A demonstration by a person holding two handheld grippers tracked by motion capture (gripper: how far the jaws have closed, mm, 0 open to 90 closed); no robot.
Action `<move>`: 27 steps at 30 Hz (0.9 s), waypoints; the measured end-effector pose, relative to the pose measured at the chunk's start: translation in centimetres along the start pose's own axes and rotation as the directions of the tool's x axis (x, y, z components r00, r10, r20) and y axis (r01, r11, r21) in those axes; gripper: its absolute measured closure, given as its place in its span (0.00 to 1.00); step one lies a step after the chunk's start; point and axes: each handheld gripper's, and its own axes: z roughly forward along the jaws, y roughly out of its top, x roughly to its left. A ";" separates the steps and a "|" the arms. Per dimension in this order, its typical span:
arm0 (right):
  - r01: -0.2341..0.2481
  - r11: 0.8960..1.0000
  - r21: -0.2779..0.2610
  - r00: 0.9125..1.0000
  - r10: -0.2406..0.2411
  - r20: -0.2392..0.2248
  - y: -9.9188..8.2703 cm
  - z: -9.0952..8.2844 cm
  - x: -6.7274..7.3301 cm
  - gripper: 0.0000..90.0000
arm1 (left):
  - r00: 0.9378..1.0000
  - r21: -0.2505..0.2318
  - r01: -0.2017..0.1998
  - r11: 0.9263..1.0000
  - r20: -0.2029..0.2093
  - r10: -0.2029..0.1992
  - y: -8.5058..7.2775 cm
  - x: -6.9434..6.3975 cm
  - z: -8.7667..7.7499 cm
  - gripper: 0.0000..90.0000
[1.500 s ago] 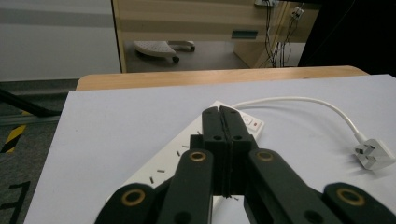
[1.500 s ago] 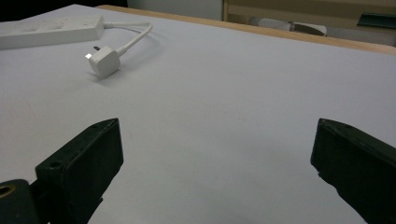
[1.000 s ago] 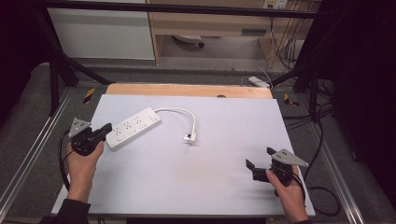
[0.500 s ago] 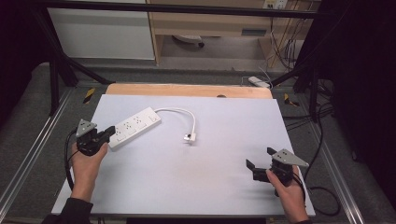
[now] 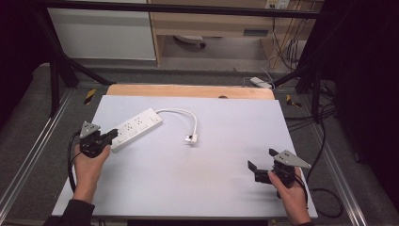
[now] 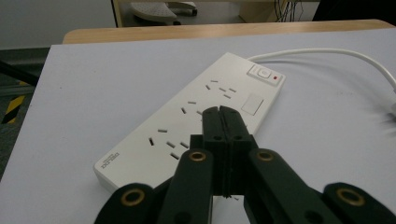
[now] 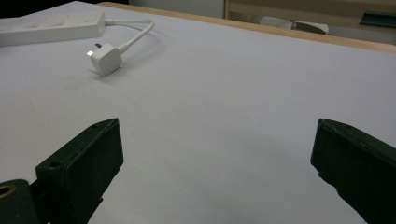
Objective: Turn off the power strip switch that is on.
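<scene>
A white power strip lies slantwise at the table's left, and its white cable loops round to a white plug lying loose near the middle. My left gripper is at the strip's near end. In the left gripper view its jaws are pressed together, the gripper over the strip's top face with nothing between them. My right gripper hovers at the table's lower right, jaws wide apart. The right gripper view has this gripper over bare table, with the plug and strip far off.
The pale table sheet has a wooden edge at the back. Metal frame rails run along both sides. A shelf unit and cables stand behind the table, with another white strip on the floor there.
My left gripper has shifted slightly to the right, closer onto the strip's near end. The right gripper, the strip and the plug have kept still.
</scene>
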 end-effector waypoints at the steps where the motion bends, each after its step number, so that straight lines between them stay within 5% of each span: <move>1: -0.002 1.000 0.001 1.000 0.002 0.001 0.0 0.0 0.0 0.03 | 1.000 0.001 0.000 1.000 0.000 0.000 0.0 0.0 0.0 1.00; 27: 0.001 1.000 0.009 1.000 -0.001 0.000 0.0 0.1 0.1 0.03 | 1.000 0.041 -0.005 0.999 -0.005 0.005 -0.6 0.3 0.6 1.00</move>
